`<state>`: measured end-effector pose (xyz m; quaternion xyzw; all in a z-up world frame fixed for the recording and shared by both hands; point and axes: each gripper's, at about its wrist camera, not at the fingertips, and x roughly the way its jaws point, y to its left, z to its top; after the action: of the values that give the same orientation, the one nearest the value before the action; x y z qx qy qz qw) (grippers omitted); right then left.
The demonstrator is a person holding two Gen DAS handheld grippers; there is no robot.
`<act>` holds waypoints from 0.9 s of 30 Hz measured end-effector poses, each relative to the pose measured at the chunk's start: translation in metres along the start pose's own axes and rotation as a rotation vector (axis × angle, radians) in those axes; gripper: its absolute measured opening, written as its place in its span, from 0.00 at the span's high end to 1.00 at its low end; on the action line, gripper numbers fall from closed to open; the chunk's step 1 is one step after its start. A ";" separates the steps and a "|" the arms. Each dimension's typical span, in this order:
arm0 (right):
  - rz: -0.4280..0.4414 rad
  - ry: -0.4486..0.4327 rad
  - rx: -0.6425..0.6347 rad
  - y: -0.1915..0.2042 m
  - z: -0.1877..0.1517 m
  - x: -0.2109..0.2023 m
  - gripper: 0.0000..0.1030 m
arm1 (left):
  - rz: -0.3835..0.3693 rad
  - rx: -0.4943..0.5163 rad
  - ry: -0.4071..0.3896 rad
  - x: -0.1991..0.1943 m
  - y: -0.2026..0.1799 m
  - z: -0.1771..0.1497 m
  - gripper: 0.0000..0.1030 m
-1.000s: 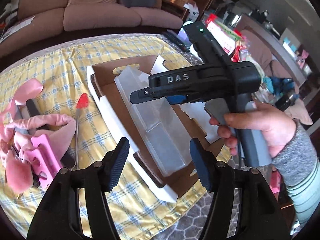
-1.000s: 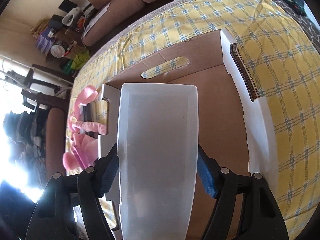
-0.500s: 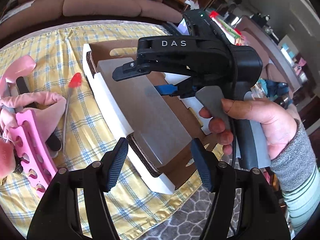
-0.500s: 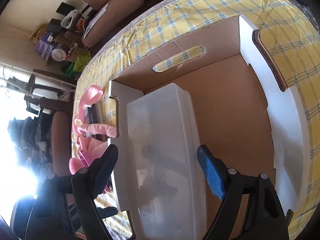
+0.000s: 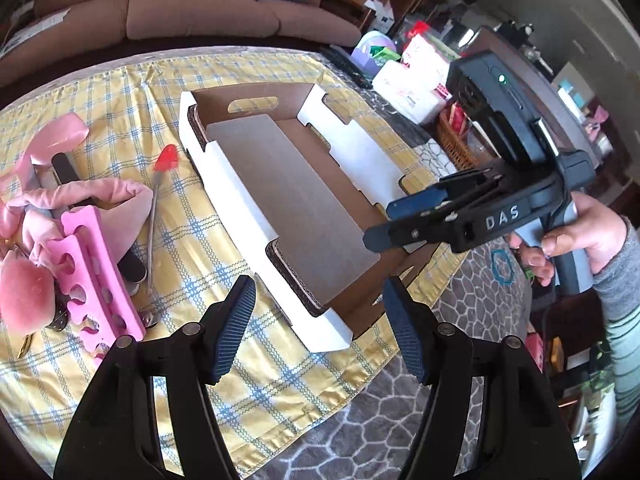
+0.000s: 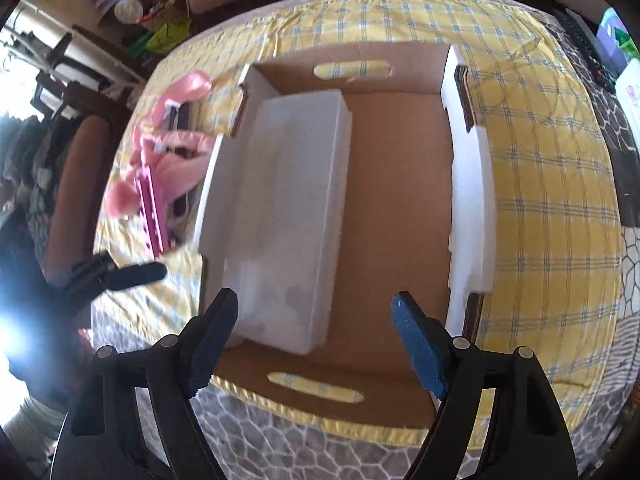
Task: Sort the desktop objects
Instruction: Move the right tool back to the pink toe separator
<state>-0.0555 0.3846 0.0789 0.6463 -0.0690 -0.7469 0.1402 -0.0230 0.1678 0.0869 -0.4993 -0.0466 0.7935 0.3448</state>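
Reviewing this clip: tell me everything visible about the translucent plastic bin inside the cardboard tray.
The translucent white plastic bin is a long, shallow rectangular container with rounded corners and a raised rim, frosted so the brown floor shows dimly through it. It looks empty. It lies flat on the floor of the open cardboard tray, along the tray's left wall as the right wrist view shows it, leaving the other half of the floor bare. No gripper touches it: the right gripper is above its near end with nothing between its closing jaws.
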 end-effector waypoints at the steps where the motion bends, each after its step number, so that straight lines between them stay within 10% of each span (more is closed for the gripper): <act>1: -0.004 0.024 -0.013 0.003 -0.004 0.005 0.35 | 0.005 0.001 -0.001 -0.003 0.000 -0.002 0.39; 4: -0.031 0.099 -0.074 0.014 -0.012 0.023 0.50 | 0.022 0.006 -0.006 -0.015 0.001 -0.006 0.39; 15: -0.084 0.098 -0.110 0.024 -0.003 0.035 0.55 | 0.108 -0.025 -0.025 -0.068 0.047 -0.031 0.30; 22: -0.092 -0.136 -0.081 0.051 -0.010 -0.031 0.29 | 0.214 -0.115 -0.060 -0.096 0.110 -0.050 0.14; 27: 0.010 -0.281 -0.125 0.111 -0.003 -0.045 0.28 | 0.229 -0.128 -0.089 -0.094 0.128 -0.055 0.14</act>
<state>-0.0339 0.2927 0.1530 0.5249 -0.0447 -0.8322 0.1728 -0.0171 -0.0001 0.0769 -0.4865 -0.0551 0.8445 0.2171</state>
